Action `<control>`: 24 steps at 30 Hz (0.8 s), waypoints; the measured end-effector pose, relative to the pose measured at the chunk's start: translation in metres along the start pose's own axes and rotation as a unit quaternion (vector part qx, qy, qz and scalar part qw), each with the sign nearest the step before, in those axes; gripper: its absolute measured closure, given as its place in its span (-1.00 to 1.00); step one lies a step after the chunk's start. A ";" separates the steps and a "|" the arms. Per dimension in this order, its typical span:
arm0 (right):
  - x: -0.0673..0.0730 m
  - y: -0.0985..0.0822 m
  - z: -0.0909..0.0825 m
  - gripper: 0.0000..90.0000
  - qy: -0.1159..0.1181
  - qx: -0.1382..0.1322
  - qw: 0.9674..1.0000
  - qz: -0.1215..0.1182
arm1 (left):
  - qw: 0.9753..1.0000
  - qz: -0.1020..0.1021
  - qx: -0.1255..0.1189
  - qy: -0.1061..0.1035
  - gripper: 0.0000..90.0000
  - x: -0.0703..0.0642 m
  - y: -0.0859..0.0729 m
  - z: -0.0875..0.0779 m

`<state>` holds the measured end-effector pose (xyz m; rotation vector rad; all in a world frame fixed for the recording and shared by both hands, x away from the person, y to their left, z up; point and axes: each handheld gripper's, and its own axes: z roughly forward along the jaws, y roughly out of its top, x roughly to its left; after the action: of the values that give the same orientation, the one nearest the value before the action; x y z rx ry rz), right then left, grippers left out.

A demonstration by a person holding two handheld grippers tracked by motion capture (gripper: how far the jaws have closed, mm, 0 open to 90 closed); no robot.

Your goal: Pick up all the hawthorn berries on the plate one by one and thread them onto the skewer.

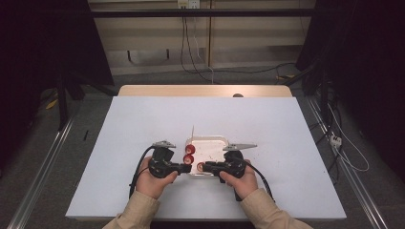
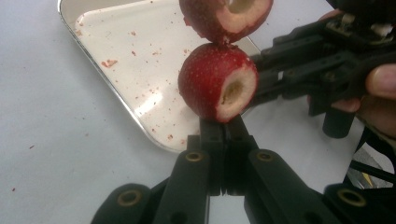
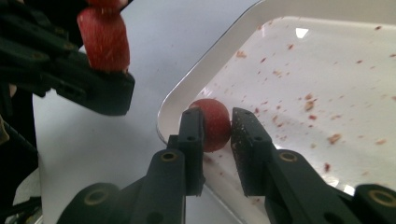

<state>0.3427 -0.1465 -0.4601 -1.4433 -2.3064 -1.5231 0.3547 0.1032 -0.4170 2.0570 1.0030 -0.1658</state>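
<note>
— Red cored fruit (image 3: 212, 123) between the right gripper (image 3: 217, 126) jaws, at the near corner of the white tray (image 3: 280, 14); far side hidden.
— Clamped?
— Pinched, lightly. Left gripper (image 2: 223, 126) clenched shut below two speckled, hollow-centred fruits (image 2: 217, 88), stacked; upper one cut off.
— Room?
— Open white table (image 1: 143, 124) all round; glossy tray flecked with red crumbs.

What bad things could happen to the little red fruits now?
The right gripper pinches a round red fruit at the white tray rim; it might pop out and roll onto the table. Two cored fruits sit stacked above the shut left gripper, seemingly on a thin skewer; they could tip or slide off.
</note>
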 end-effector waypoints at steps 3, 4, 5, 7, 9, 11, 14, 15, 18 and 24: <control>-0.005 0.005 -0.008 0.66 -0.006 -0.021 1.000 0.011 | 1.000 -0.001 0.003 0.000 0.99 0.000 -0.001 0.001; -0.007 0.007 -0.011 0.67 -0.006 -0.029 0.999 0.020 | 1.000 0.000 0.005 -0.002 0.99 0.000 -0.001 0.002; -0.009 0.009 -0.014 0.67 -0.007 -0.040 0.999 0.033 | 1.000 0.001 0.007 -0.003 0.99 -0.001 -0.001 0.002; -0.011 0.013 -0.021 0.66 -0.007 -0.057 0.997 0.046 | 1.000 0.004 0.018 -0.007 0.99 -0.002 -0.002 0.006; -0.011 0.018 -0.026 0.66 -0.015 -0.074 0.996 0.052 | 0.999 0.007 0.032 -0.012 0.99 -0.005 -0.003 0.011; -0.013 0.023 -0.033 0.66 -0.020 -0.099 0.993 0.063 | 0.999 0.011 0.043 -0.021 0.99 -0.009 -0.004 0.015; -0.015 0.034 -0.045 0.66 -0.032 -0.133 0.988 0.067 | 0.998 0.017 0.057 -0.031 0.99 -0.017 -0.007 0.023; -0.015 0.037 -0.049 0.66 -0.032 -0.146 0.986 0.079 | 0.997 0.020 0.063 -0.040 0.99 -0.019 -0.008 0.026; -0.014 0.047 -0.059 0.67 -0.027 -0.168 0.982 0.084 | 0.995 0.027 0.075 -0.051 0.99 -0.029 -0.009 0.036; 0.002 0.055 -0.061 0.67 -0.002 -0.179 0.980 0.081 | 0.995 0.019 0.071 -0.070 0.99 -0.034 -0.009 0.042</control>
<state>0.3536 -0.1843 -0.3880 -1.6608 -1.9259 -1.9568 0.3346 0.0557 -0.4350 2.1579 0.8861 -0.3659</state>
